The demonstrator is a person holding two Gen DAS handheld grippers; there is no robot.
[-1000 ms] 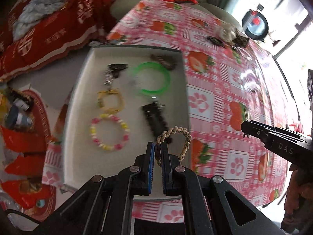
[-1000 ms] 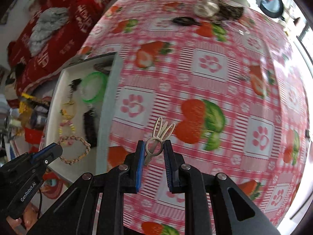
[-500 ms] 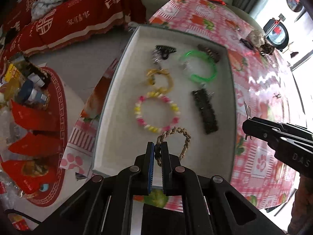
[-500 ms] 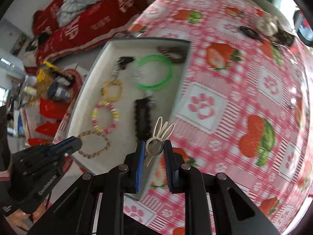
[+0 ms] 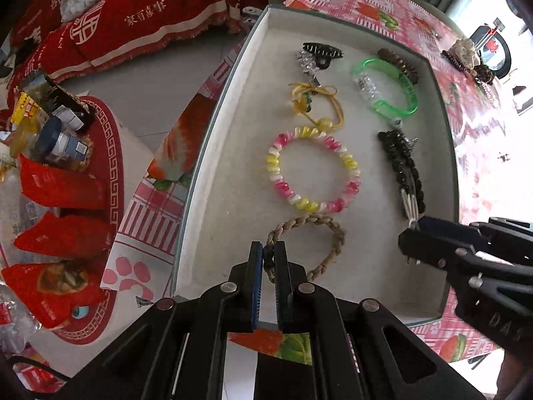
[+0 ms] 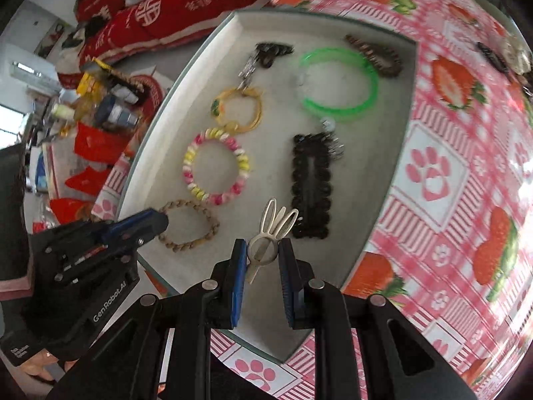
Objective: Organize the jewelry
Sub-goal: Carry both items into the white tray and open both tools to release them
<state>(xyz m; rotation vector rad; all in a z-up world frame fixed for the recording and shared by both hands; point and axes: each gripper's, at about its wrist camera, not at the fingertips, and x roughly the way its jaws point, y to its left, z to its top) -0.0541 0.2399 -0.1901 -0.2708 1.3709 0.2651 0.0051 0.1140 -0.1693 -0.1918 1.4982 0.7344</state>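
I see left gripper (image 5: 268,250) clamped on tan braided rope bracelet (image 5: 319,233), right gripper (image 6: 263,253) pinching cream rabbit-ear hair clip (image 6: 273,230), both over grey tray (image 5: 213,173).

Bright daylight, fisheye warp, blurred edges

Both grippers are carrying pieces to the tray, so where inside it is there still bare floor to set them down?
Free: the tray floor along its left wall beside the pink-yellow bracelet, and the near strip below the black clip. Crowded: the far end, around the green bangle.
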